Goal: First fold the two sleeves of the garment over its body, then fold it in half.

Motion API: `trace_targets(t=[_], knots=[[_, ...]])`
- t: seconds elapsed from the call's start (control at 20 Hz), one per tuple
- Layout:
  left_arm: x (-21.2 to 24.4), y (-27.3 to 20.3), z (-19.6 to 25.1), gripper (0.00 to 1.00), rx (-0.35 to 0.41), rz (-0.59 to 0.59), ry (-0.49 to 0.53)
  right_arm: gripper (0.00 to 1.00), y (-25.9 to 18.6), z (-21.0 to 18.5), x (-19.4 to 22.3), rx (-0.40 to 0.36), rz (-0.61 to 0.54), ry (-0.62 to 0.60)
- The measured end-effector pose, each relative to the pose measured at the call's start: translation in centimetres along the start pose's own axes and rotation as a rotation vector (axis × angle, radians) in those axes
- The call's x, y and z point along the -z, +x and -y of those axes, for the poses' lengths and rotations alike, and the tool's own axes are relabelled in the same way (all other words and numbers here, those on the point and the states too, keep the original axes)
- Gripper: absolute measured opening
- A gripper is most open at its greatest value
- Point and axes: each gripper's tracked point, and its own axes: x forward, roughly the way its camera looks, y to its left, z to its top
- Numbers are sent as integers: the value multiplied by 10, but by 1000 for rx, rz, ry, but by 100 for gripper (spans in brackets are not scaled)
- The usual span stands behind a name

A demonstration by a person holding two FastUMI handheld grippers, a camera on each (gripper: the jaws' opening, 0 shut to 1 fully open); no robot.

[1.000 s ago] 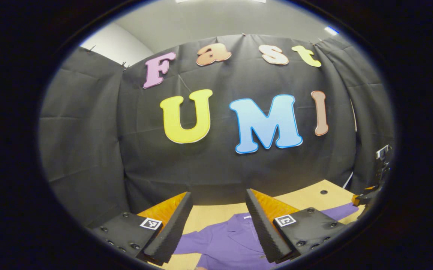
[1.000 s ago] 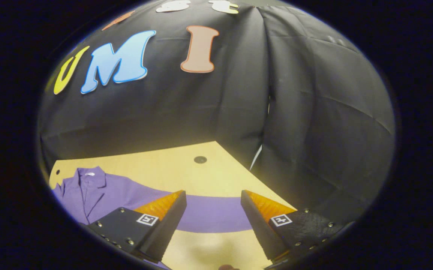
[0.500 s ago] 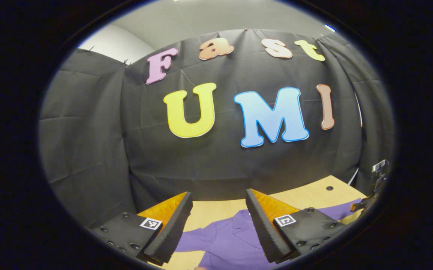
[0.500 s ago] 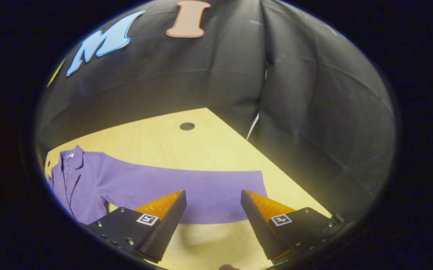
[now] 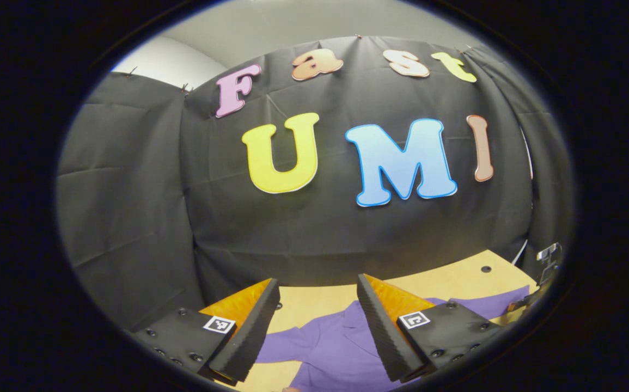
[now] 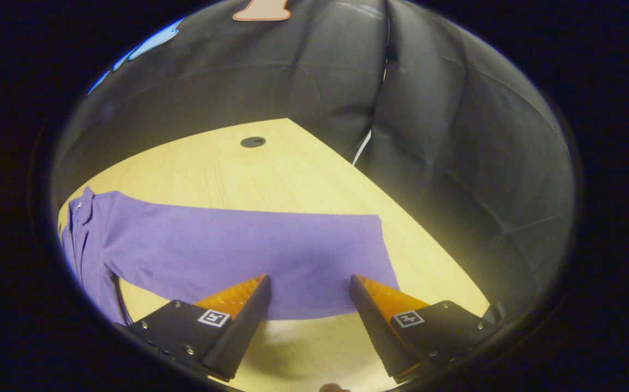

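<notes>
We take the purple shirt (image 6: 211, 250) as our landmark. It lies flat on a pale wooden table (image 6: 292, 179), collar away from us in the left gripper view, with one long sleeve (image 6: 292, 256) stretched straight out to the side and unfolded. Behind the shirt the table runs to a black cloth wall (image 5: 129, 190); above the cloth, in the left gripper view, we see a strip of pale room wall and ceiling (image 5: 270, 27). A small dark round hole (image 6: 252, 142) sits in the table beyond the sleeve, near the table's far corner.

Our left claw (image 5: 318, 305) is held above the shirt's collar and chest, its fingers spread wide with nothing between them — that view takes in the shirt's collar (image 5: 355, 318) and the near shoulder, and, at its right edge beyond the sleeve's end, the other gripper (image 5: 543, 272) far off.

Our right claw (image 6: 310, 299) is also spread wide and empty, poised over the near edge of the sleeve close to the cuff (image 6: 385, 256). The right gripper view gives the sleeve's whole length — from cuff to shoulder — and the table's corner against the cloth.
</notes>
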Motion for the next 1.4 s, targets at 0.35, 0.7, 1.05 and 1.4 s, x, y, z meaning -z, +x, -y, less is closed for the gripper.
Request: trace_targets(t=[0.35, 0.7, 1.05, 1.4], knots=[[2, -6, -3, 96, -9, -3, -9, 97, -4, -10, 3, -56, -19, 98], [6, -14, -11, 96, -15, -9, -4, 37, -4, -27, -2, -104, -34, 89], [9, -16, -12, 96, 2, -14, 1, 5, -9, -30, -10, -93, -71, 168], [19, -15, -24, 96, 18, -19, -8, 5, -49, -80, -59, -193, 31, 169]])
